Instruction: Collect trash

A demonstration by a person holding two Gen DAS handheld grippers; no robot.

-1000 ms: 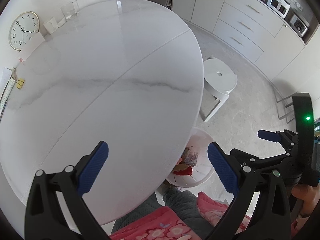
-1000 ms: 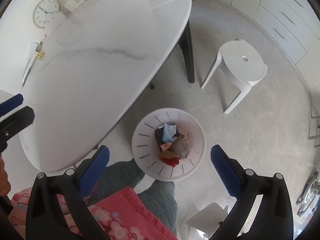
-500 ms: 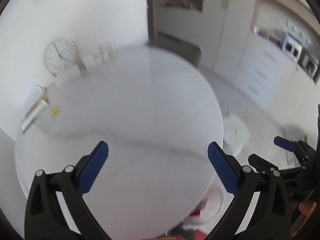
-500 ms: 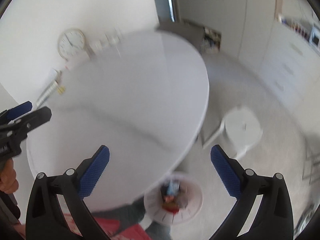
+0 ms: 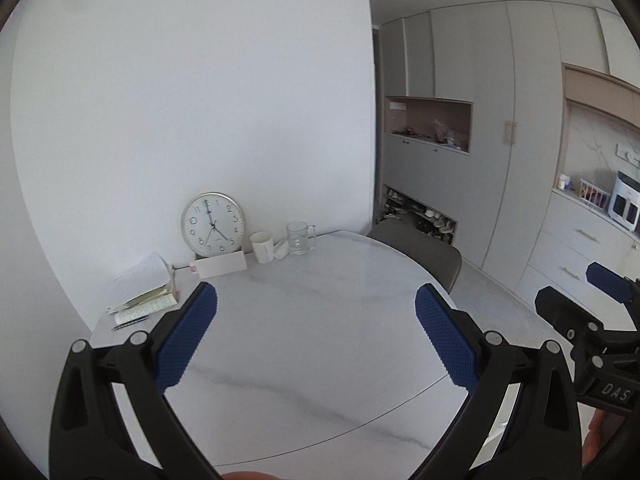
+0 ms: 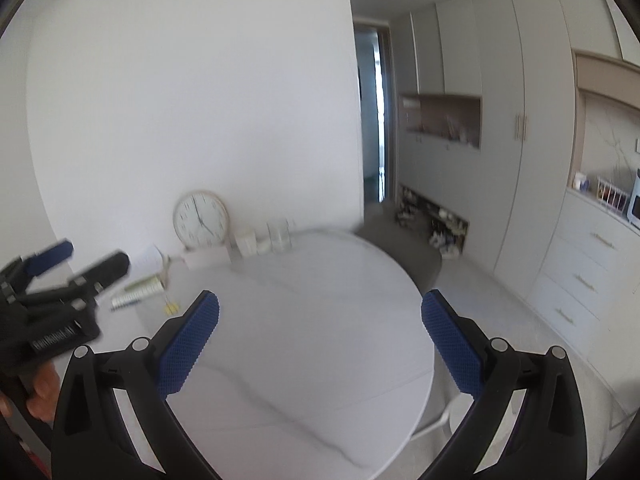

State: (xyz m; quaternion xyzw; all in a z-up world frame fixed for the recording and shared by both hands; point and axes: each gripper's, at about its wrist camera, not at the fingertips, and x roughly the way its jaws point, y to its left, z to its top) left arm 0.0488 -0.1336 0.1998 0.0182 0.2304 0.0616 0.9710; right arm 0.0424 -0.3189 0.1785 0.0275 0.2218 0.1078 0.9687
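Both my grippers, left [image 5: 316, 336] and right [image 6: 320, 338], are spread wide and hold nothing. No trash shows on the table [image 5: 320, 320]; I cannot tell where it is. A careless sweep toward the upper left could knock the glass mug [image 5: 300, 239] or the clock [image 5: 213, 224].

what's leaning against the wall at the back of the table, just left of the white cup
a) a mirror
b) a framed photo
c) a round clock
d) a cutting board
c: a round clock with numbered face and hands stands at the wall, left of the white cup and the glass mug on the marble table.
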